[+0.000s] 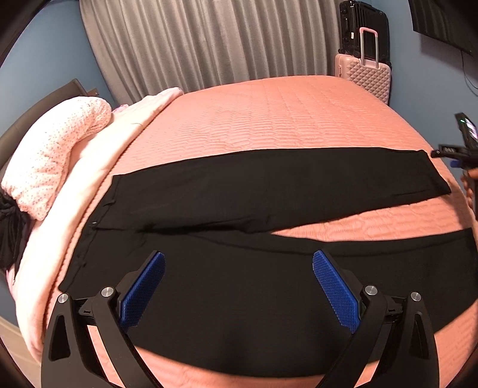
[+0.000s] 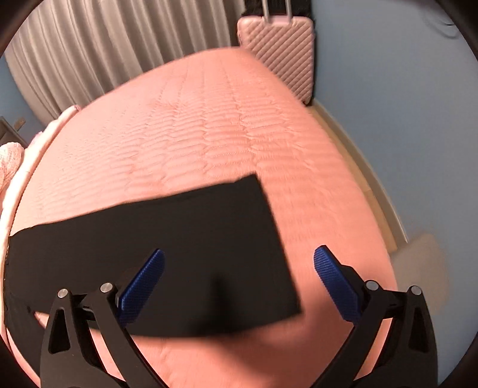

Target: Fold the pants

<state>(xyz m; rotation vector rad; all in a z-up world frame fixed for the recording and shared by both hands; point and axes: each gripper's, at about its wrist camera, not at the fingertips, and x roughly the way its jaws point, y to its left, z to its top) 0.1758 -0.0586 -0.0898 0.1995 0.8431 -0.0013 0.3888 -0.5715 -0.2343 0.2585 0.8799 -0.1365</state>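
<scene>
Black pants [image 1: 239, 197] lie spread flat on the salmon quilted bed [image 1: 283, 119], waistband to the left, the two legs running right and parting in a narrow V. My left gripper [image 1: 239, 265] is open and empty, hovering above the near leg close to the crotch. My right gripper [image 2: 239, 262] is open and empty, above the hem end of one leg [image 2: 185, 238]; that view is blurred. The right gripper also shows at the right edge of the left wrist view [image 1: 460, 152].
A pink speckled pillow [image 1: 56, 155] and pale pink blanket [image 1: 98, 167] lie at the bed's left end. A pink suitcase [image 1: 363, 74] and a black one [image 1: 363, 27] stand by grey curtains [image 1: 209, 41]. The floor [image 2: 418, 262] shows past the bed's right edge.
</scene>
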